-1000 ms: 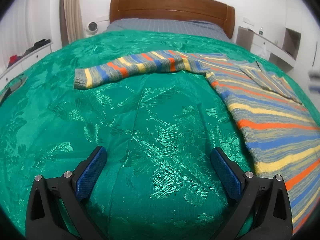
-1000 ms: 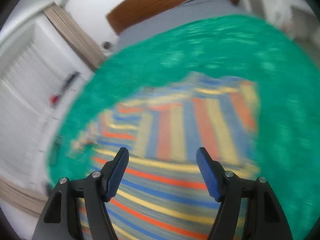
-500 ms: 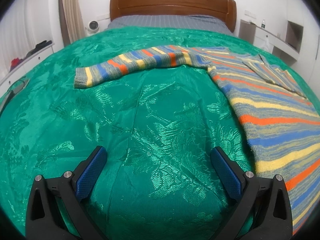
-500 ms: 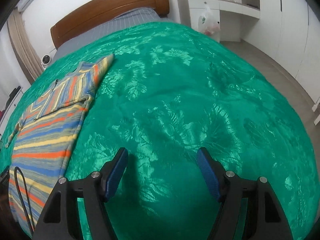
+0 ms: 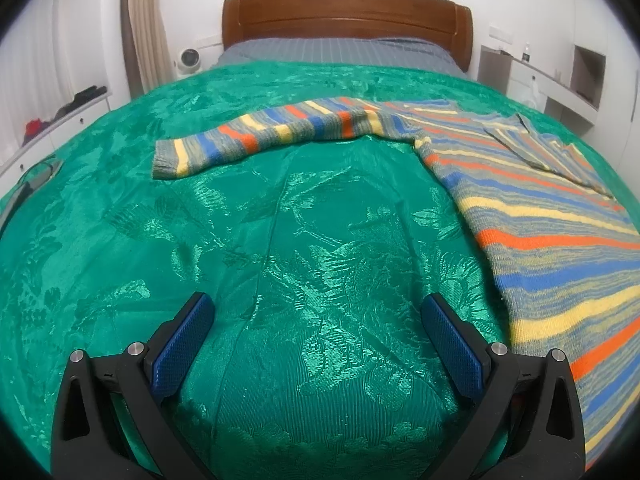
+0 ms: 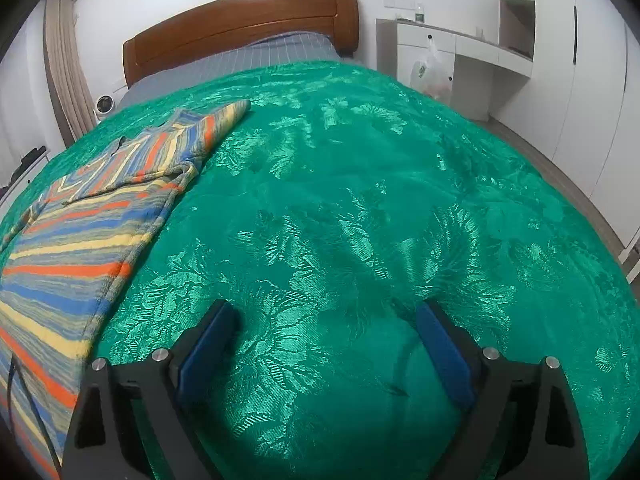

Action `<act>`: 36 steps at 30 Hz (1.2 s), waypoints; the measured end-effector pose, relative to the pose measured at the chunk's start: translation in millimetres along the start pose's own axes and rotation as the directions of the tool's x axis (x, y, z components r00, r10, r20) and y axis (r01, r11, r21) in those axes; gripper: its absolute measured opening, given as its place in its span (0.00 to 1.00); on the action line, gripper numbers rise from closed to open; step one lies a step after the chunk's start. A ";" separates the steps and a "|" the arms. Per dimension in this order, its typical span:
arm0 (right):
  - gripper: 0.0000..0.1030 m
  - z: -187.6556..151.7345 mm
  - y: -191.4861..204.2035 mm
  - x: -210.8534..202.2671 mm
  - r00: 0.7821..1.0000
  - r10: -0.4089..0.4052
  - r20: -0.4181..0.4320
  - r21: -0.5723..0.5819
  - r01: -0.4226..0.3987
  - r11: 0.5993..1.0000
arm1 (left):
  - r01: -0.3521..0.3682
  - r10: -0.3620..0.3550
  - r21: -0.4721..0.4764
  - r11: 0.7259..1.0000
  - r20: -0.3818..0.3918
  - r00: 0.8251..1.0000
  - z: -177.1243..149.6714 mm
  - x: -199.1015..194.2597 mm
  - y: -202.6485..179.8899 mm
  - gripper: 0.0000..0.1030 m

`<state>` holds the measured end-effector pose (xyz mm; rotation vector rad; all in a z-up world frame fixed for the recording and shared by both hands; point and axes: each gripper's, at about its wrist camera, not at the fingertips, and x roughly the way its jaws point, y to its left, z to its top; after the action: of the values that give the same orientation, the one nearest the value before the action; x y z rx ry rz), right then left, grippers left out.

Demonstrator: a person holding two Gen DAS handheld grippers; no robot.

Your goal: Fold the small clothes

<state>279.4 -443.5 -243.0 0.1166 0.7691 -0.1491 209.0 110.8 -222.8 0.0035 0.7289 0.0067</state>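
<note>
A striped sweater [image 5: 552, 216] in blue, orange, yellow and grey lies flat on the green bedspread [image 5: 280, 240]. Its left sleeve [image 5: 256, 140] stretches out to the left; its right sleeve is folded across the chest [image 5: 536, 148]. My left gripper [image 5: 318, 312] is open and empty, low over bare bedspread left of the sweater's body. In the right wrist view the sweater [image 6: 84, 232] lies at the left, with the folded sleeve [image 6: 180, 140] on top. My right gripper [image 6: 322, 316] is open and empty over bare bedspread [image 6: 360, 220] to the sweater's right.
A wooden headboard [image 5: 344, 12] and grey sheet stand at the far end. A white cabinet with a plastic bag [image 6: 430, 70] stands right of the bed. A shelf with dark items [image 5: 72, 104] is at the left. A black cable [image 6: 28, 400] crosses the sweater's lower left.
My right gripper swung from over the sweater to the bare bedspread on its right and has settled lower. My left gripper has barely moved.
</note>
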 end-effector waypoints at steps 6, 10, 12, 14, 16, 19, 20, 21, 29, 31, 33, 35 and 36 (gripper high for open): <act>0.90 -4.3 -0.4 -0.8 1.000 -0.007 0.020 -0.001 0.008 1.000 | 0.000 0.000 -0.002 1.000 0.006 1.000 -0.2 -0.2 -0.3 1.00; 0.91 -4.7 1.4 -0.3 1.000 -0.013 0.021 -0.004 0.013 1.000 | -0.003 0.003 0.000 1.000 0.006 1.000 -0.4 -0.5 -0.5 1.00; 0.91 -4.7 1.9 0.1 1.000 -0.011 0.021 -0.002 0.011 1.000 | -0.002 0.002 -0.001 1.000 0.006 1.000 -0.4 -0.5 -0.5 1.00; 0.91 -4.3 2.5 1.7 1.000 -0.012 0.019 -0.002 0.012 1.000 | -0.002 0.002 -0.001 1.000 0.006 1.000 -0.4 -0.6 -0.3 1.00; 0.91 -4.8 3.1 1.7 1.000 -0.013 0.019 -0.003 0.013 1.000 | -0.003 0.003 0.000 1.000 0.005 1.000 -0.3 -0.6 -0.5 1.00; 0.91 -4.7 3.4 2.2 1.000 -0.014 0.018 -0.003 0.014 1.000 | -0.003 0.003 0.001 1.000 -0.004 1.000 0.5 -0.5 -0.6 1.00; 0.91 -4.7 3.4 2.2 1.000 -0.014 0.018 -0.003 0.014 1.000 | -0.002 0.002 0.000 1.000 -0.015 1.000 1.6 -0.8 -0.4 1.00; 0.91 -4.8 3.8 2.3 1.000 -0.015 0.018 -0.003 0.015 1.000 | 0.002 -0.002 0.001 1.000 -0.038 0.999 3.9 -1.3 -0.3 1.00; 0.92 -4.7 0.3 2.5 1.000 0.002 0.030 0.006 -0.002 1.000 | 0.173 -0.202 -0.254 0.952 -0.091 0.975 69.9 -19.1 72.6 1.00; 0.92 -4.8 -0.4 2.5 0.999 0.004 0.032 0.006 -0.004 1.000 | 0.129 -0.180 -0.349 0.928 -0.116 0.977 93.4 0.2 107.3 0.99; 0.92 -4.9 -0.9 2.3 0.999 0.004 0.033 0.007 -0.005 1.000 | 0.071 -0.161 -0.416 0.906 -0.186 0.969 110.0 30.1 134.2 0.99; 0.92 -5.0 -1.2 1.9 0.999 0.005 0.035 0.007 -0.005 1.000 | 0.025 -0.157 -0.454 0.891 -0.255 0.954 117.8 61.0 148.6 0.94; 0.92 -5.0 -1.3 1.7 0.999 0.005 0.035 0.006 -0.005 1.000 | 0.005 -0.150 -0.467 0.884 -0.273 0.950 118.0 68.8 150.5 0.80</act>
<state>277.0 -444.2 -247.7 0.1218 0.7330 -0.1486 338.2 261.7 -179.8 -0.4964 1.0212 0.1060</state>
